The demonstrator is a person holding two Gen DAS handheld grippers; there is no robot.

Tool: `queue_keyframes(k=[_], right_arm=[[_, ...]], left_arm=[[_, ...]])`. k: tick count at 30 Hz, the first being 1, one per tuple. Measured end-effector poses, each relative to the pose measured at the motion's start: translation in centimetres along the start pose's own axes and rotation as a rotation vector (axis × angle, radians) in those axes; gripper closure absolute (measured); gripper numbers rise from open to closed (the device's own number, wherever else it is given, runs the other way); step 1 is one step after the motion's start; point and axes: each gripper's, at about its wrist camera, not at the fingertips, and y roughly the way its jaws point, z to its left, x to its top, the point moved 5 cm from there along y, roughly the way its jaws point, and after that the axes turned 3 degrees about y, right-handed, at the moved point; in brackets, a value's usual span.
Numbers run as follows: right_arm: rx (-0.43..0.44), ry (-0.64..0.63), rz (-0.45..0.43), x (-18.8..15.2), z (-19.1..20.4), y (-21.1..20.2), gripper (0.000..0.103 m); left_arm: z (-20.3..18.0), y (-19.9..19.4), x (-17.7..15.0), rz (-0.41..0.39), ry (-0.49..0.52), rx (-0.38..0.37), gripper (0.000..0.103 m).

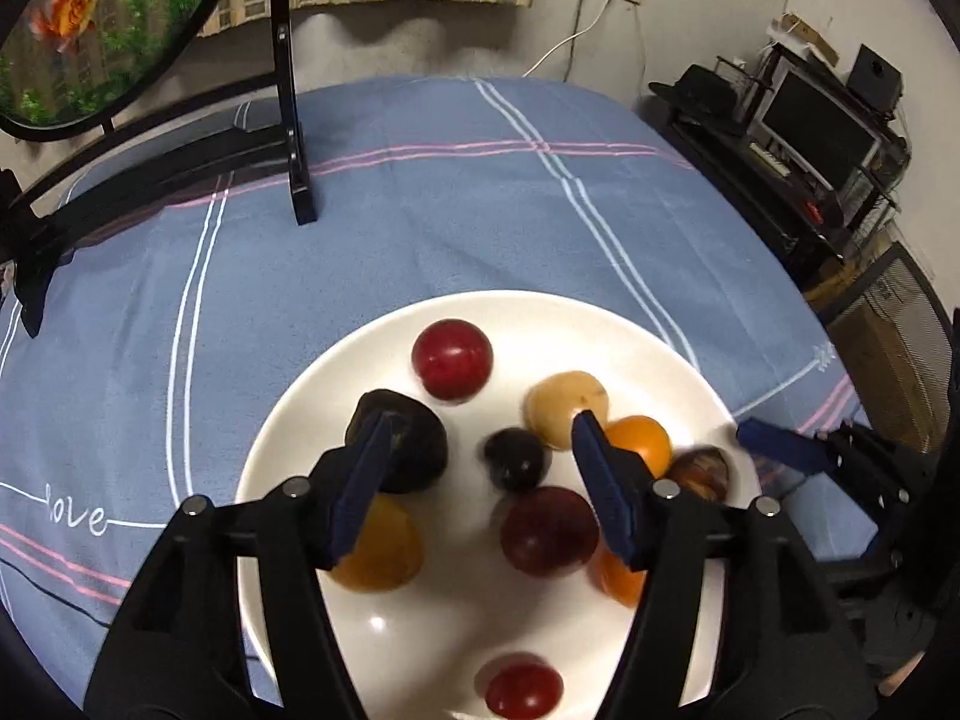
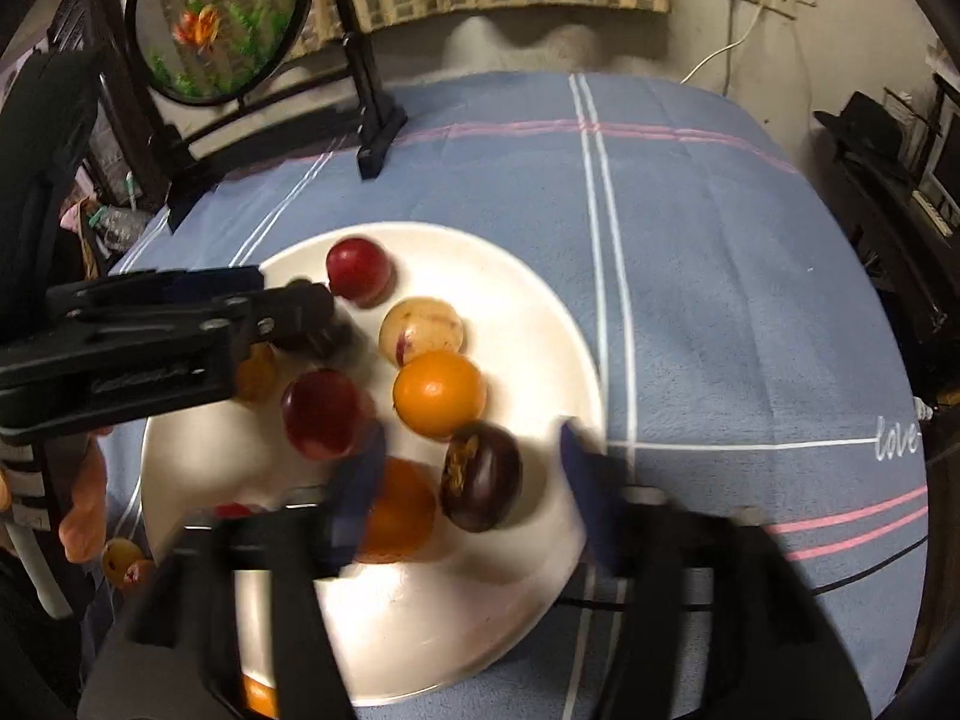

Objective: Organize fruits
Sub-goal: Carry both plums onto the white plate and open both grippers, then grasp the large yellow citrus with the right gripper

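The white plate [image 1: 600, 324] sits on the worktop [image 1: 420, 228] with bare cloth beyond its far rim. Red, orange, yellow and dark fruits [image 2: 441, 393] lie loose on it. The left gripper [image 1: 480, 426] and right gripper [image 2: 474, 438] hover with jaws apart, holding nothing.

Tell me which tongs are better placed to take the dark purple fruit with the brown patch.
Right, probably: the dark purple fruit lies between the right tongs' open fingers, while it lies outside the left tongs.

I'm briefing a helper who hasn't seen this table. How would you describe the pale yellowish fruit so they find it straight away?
Start at the white plate on the blue striped cloth. On its far half, the pale yellowish fruit lies between a red fruit and an orange one. It is the only cream-coloured one, with a pinkish blotch on its skin.
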Motion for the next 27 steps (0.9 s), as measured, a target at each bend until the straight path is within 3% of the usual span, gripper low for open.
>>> queue_keyframes(k=[4, 6, 9, 14, 18, 27], right_arm=[[0.004, -0.004, -0.024, -0.9, 0.3, -3.2, 0.039], [0.002, -0.013, -0.033, -2.4, 0.7, -5.1, 0.028], [0.001, -0.026, -0.052, -5.7, 1.7, -7.9, 0.013], [0.022, -0.003, -0.068, -11.1, 3.5, -10.9, 0.011], [0.020, 0.012, -0.074, -14.7, 5.4, -11.9, 0.010], [0.025, -0.006, -0.042, -17.2, 7.9, -12.0, 0.010]], left_arm=[[0.5, -4.4, -1.5, -0.064, -0.020, -0.011, 0.026], [0.5, -7.2, -3.4, -0.101, -0.016, -0.003, 0.018], [0.5, -11.0, -7.3, -0.144, -0.022, 0.025, 0.014], [0.7, -14.8, -15.1, -0.195, -0.060, 0.072, 0.011], [1.0, -16.2, -20.2, -0.186, -0.064, 0.110, 0.011], [1.6, -17.2, -24.6, -0.154, -0.080, 0.086, 0.011]])
